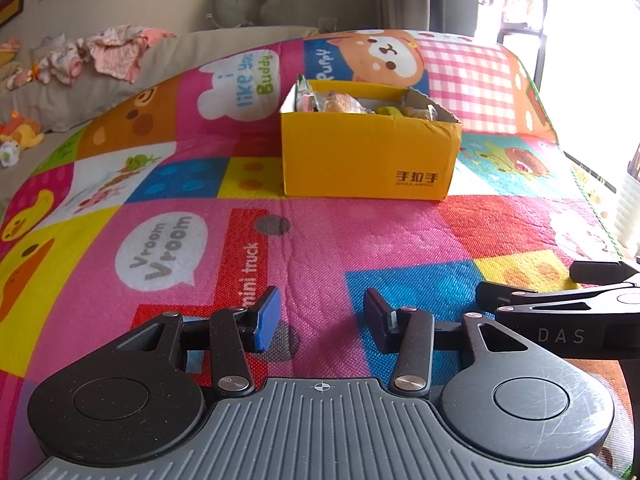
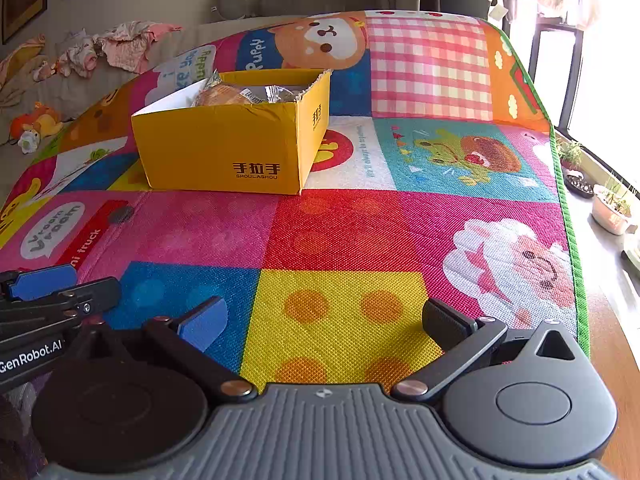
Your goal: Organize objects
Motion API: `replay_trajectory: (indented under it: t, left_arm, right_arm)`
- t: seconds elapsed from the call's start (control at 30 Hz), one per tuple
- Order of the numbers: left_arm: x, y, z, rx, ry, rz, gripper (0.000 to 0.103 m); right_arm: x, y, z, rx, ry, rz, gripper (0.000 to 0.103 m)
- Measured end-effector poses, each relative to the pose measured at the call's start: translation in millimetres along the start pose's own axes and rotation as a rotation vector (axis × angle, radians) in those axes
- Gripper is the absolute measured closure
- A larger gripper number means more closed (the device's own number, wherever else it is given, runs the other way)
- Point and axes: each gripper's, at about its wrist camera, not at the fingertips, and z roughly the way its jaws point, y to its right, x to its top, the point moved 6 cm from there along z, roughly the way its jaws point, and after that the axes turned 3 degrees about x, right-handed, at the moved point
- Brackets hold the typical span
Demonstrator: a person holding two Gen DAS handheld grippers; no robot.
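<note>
Hovering: left gripper (image 1: pixel 318 320) and right gripper (image 2: pixel 326 320) hang side by side above the play mat (image 1: pixel 320 240), each tilted down toward it.
Left tongs: released, jaws apart, nothing between the pads.
Right tongs: spread wide, also empty.
Box: yellow cardboard box (image 1: pixel 368 152) sits on the mat, well ahead of both grippers, top open.
Contents: wrapped snack packets (image 2: pixel 244 94) lie piled inside the box; nothing loose shows on the mat near it.
Progress: judging by the bare mat, the packets look already gathered, or are yet to be taken out.
Risk, crowding: the two grippers are very close together; reaching for the box at once could knock one against the other.
Risk, box: its rim looks torn and light; a push on the wall would probably slide or tip it instead of giving a firm grip.
Risk, packets: slippery wrappers could squirt from the pads if pinched at an edge.
Risk, glare: bright window (image 1: pixel 600 20) washes out the right side.
</note>
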Motion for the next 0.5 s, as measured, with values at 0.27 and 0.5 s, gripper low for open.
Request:
replay_trajectory:
  t: [0.27, 0.5]
  left_arm:
    - [0.6, -1.4, 0.7, -0.014, 0.002, -0.019, 0.053]
    - [0.4, -0.8, 0.3, -0.015, 0.002, -0.021, 0.053]
  right_arm:
    - [0.0, -0.1, -0.2, 0.0, 0.0, 0.0, 0.0]
    - [0.0, -0.2, -0.2, 0.0, 0.0, 0.0, 0.0]
